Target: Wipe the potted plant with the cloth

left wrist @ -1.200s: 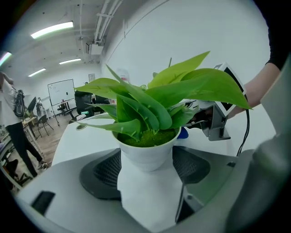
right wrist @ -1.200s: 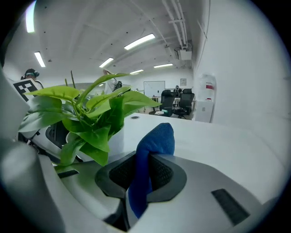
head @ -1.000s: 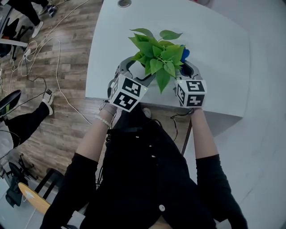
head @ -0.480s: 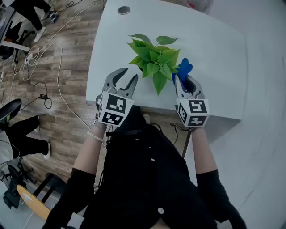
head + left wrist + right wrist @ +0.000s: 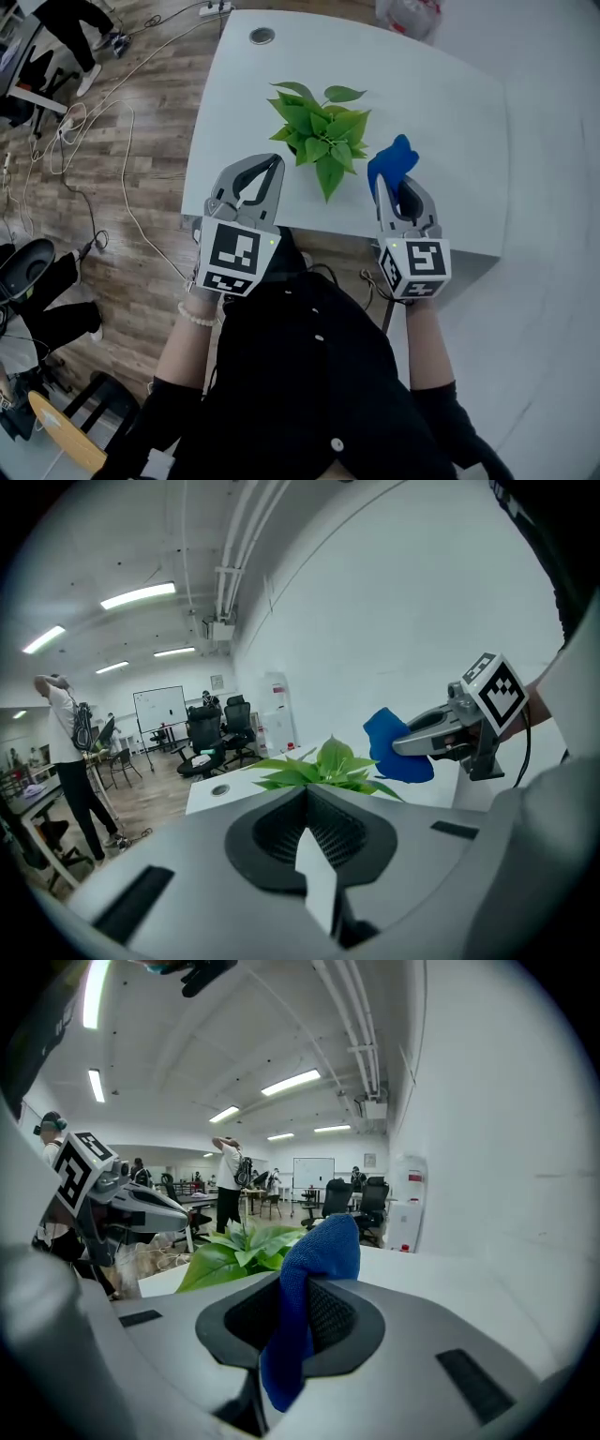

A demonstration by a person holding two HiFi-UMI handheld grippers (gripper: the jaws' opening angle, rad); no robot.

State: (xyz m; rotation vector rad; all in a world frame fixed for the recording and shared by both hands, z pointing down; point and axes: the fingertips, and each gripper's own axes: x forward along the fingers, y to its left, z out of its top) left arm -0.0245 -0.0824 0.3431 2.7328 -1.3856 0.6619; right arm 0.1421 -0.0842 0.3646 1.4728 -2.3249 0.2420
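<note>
The potted plant (image 5: 319,131) with bright green leaves stands on the white table (image 5: 450,122); its pot is hidden under the foliage. My left gripper (image 5: 274,161) hovers to the plant's near left, jaws shut with nothing between them, as the left gripper view (image 5: 305,794) also shows. My right gripper (image 5: 394,180) is to the plant's near right, shut on the blue cloth (image 5: 392,157), which sticks up from the jaws (image 5: 314,1269). Neither gripper touches the plant (image 5: 234,1246). The left gripper view shows the cloth (image 5: 394,747) beside the leaves (image 5: 323,769).
A round cable grommet (image 5: 262,36) sits near the table's far left edge. A plastic bag (image 5: 408,14) lies beyond the table. Cables (image 5: 103,103) trail over the wood floor at left, where people stand by office chairs (image 5: 202,738).
Both grippers have pulled back from the plant toward the person and risen. The left gripper's jaws went from wide open to shut. The right kept hold of the blue cloth.
</note>
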